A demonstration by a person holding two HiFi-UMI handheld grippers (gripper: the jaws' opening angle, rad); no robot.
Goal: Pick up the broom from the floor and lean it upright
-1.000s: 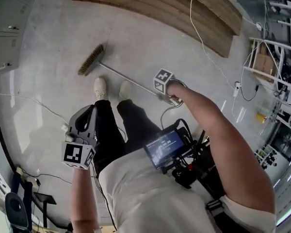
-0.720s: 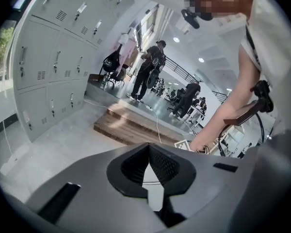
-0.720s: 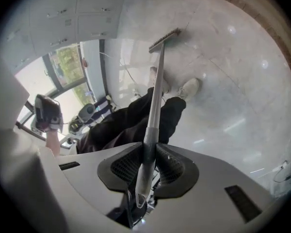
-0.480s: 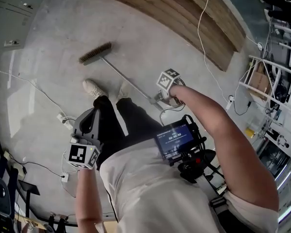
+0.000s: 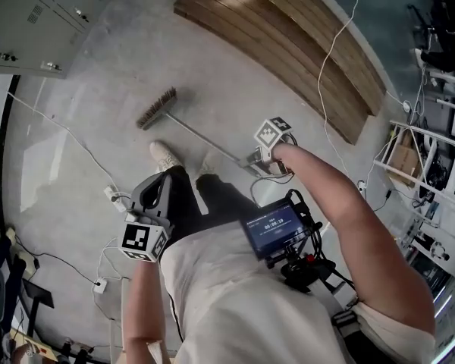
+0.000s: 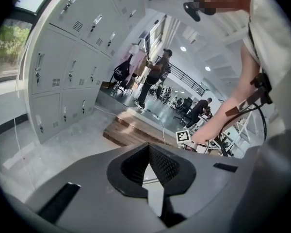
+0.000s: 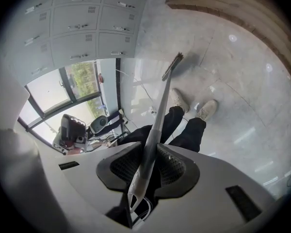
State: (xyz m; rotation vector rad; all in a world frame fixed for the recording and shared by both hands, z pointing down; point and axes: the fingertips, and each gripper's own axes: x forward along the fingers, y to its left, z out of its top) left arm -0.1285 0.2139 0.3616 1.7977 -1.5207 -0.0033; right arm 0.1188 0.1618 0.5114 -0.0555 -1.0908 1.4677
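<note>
Since a second ago you have raised your right gripper (image 5: 258,160), jaws now easing apart around the handle of the broom (image 5: 205,139), whose bristle head (image 5: 156,108) still rests on the floor (image 5: 98,127) at its 10 o'clock, while your left gripper (image 6: 148,166) hangs empty, clamped shut, at 8 o'clock.

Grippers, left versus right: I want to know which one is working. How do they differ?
The left gripper is shut on nothing; the right gripper has the broom handle between its jaws, which are opening. The left gripper sits by the person's leg; the right gripper reaches out over the floor. Both carry a marker cube.
</note>
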